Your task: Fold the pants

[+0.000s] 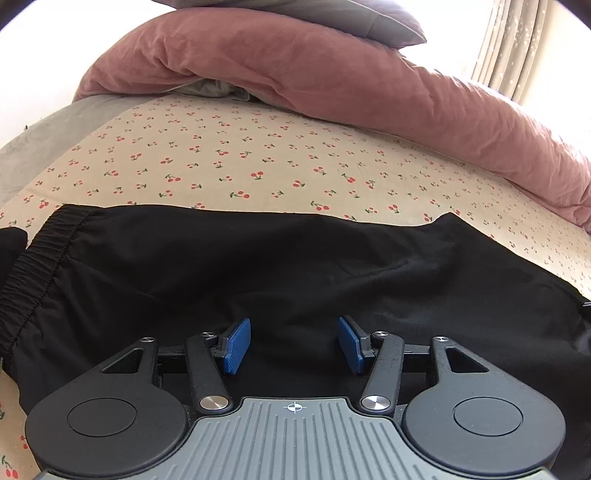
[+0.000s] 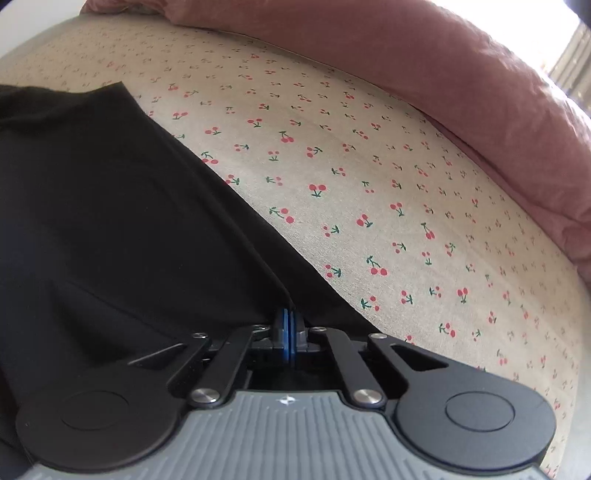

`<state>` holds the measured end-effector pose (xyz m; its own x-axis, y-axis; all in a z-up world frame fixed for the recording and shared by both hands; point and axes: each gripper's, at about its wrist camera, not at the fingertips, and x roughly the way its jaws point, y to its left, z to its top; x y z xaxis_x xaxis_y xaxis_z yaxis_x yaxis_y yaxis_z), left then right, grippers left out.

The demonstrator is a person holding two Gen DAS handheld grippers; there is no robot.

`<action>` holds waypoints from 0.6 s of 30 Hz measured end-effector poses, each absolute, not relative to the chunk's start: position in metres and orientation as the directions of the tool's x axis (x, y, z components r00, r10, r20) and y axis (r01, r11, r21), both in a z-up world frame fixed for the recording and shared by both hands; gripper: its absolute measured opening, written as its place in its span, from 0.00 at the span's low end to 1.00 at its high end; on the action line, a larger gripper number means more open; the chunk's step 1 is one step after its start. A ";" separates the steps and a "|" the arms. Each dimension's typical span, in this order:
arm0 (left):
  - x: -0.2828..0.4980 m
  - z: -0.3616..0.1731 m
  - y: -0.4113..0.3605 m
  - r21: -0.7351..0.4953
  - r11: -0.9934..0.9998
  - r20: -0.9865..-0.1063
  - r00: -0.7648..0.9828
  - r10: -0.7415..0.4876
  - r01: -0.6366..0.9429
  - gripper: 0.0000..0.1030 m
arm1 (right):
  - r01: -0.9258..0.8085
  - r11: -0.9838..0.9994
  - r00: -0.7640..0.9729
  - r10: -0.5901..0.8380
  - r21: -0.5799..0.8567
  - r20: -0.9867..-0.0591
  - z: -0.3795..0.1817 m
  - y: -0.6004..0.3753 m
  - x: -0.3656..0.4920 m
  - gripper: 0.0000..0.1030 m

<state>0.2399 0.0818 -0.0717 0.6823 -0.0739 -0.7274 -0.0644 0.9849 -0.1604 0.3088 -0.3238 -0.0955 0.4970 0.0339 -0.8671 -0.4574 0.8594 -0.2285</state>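
Black pants (image 1: 258, 266) lie across a cherry-print bed sheet (image 1: 240, 158), with the elastic waistband (image 1: 33, 266) at the left. My left gripper (image 1: 294, 343) is open just above the black fabric, its blue pads (image 1: 236, 345) apart with nothing between them. In the right wrist view the pants (image 2: 110, 206) fill the left half. My right gripper (image 2: 290, 332) is shut on the pants' edge, with a taut fold of fabric rising from the blue pads (image 2: 284, 334).
A pink duvet (image 1: 332, 81) is heaped along the far side of the bed, with a grey pillow (image 1: 332, 14) on top. It also shows in the right wrist view (image 2: 461, 85). Curtains (image 1: 524, 44) hang at the far right. A grey bed edge (image 1: 44, 129) runs at the left.
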 end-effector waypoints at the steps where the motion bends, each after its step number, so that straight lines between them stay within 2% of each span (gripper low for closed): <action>1: 0.240 -0.071 0.082 -0.163 0.984 -0.728 0.682 -0.071 -0.071 0.50 | -0.455 0.849 0.523 0.013 -0.267 -0.852 -0.091 -0.321 0.306 0.00; 6: 0.237 -0.070 0.083 -0.171 0.980 -0.727 0.685 -0.052 -0.107 0.49 | -0.425 0.820 0.609 -0.055 -0.383 -0.792 -0.075 -0.309 0.303 0.00; 11: 0.237 -0.071 0.082 -0.154 0.982 -0.728 0.685 -0.039 -0.108 0.50 | -0.431 0.740 0.616 -0.177 -0.516 -0.768 -0.108 -0.291 0.305 0.00; 14: 0.237 -0.070 0.087 -0.169 0.978 -0.731 0.682 -0.042 -0.120 0.50 | -0.275 0.748 0.706 -0.270 -0.604 -0.655 -0.104 -0.298 0.297 0.03; 16: 0.236 -0.069 0.091 -0.191 0.972 -0.730 0.681 -0.048 -0.137 0.50 | -0.105 0.848 0.741 -0.282 -0.520 -0.609 -0.085 -0.323 0.286 0.08; 18: 0.234 -0.066 0.092 -0.199 0.970 -0.718 0.695 -0.046 -0.141 0.50 | -0.003 0.965 0.750 -0.172 -0.263 -0.639 -0.069 -0.360 0.267 0.10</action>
